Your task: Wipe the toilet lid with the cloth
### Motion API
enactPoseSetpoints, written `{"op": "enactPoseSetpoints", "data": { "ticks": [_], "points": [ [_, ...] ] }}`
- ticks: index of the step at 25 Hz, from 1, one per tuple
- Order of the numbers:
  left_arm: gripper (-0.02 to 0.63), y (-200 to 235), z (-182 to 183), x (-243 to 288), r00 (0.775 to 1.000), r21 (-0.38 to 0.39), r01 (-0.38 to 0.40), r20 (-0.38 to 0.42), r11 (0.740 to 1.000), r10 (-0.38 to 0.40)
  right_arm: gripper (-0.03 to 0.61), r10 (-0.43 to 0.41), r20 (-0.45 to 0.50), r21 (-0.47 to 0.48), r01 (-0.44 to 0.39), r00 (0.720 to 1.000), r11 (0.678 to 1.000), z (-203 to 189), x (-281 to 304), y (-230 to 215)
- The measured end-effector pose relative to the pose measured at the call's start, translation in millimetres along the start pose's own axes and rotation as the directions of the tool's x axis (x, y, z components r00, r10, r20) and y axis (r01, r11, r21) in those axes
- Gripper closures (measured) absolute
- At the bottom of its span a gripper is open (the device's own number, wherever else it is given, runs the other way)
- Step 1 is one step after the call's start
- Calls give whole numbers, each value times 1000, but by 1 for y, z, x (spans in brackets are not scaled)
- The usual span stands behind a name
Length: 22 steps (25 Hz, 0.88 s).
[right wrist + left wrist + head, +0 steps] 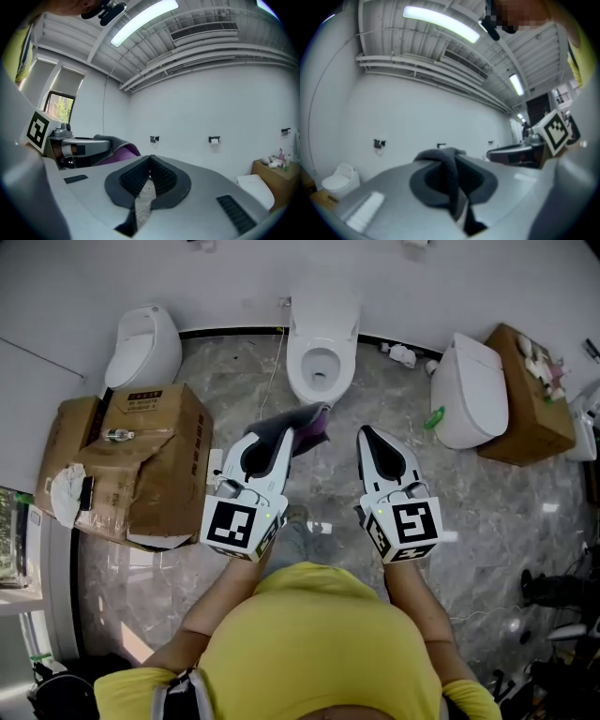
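My left gripper (285, 431) is shut on a grey and purple cloth (307, 425), which hangs off its tip just in front of the middle toilet (322, 367). That toilet's bowl shows open, with its lid (325, 304) up against the wall. In the left gripper view the grey cloth (451, 174) is pinched between the pads and drapes over them. My right gripper (365, 434) stands beside it, shut and empty. The right gripper view shows its ribbed pads (161, 176) closed together, with the left gripper and the cloth (118, 149) to the left.
A second white toilet (142, 341) stands at the back left and a third one (472, 390) at the right, both with closed lids. Battered cardboard boxes (131, 460) sit at the left and another box (530, 399) at the right. The floor is grey marble.
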<state>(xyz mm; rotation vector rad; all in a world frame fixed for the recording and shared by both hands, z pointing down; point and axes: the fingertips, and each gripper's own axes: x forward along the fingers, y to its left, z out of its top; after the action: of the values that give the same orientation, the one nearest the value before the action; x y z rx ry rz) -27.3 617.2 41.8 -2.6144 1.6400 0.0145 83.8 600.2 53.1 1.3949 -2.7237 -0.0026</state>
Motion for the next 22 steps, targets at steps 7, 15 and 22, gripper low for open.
{"op": "enactPoseSetpoints", "data": {
  "ticks": [7,15,22],
  "points": [
    [597,74,-3,77,999,0,35,-8,999,-35,561,-19,2,0,19,1000,1000,13,102,-30],
    [597,123,-4,138,996,-6,83,14,997,-83,561,-70,-8,-8,70,997,998,18,168,-60],
    [597,142,-17,165,996,-32,89,-5,996,-89,561,-68,-37,-14,68,997,998,8,197,-73]
  ]
}}
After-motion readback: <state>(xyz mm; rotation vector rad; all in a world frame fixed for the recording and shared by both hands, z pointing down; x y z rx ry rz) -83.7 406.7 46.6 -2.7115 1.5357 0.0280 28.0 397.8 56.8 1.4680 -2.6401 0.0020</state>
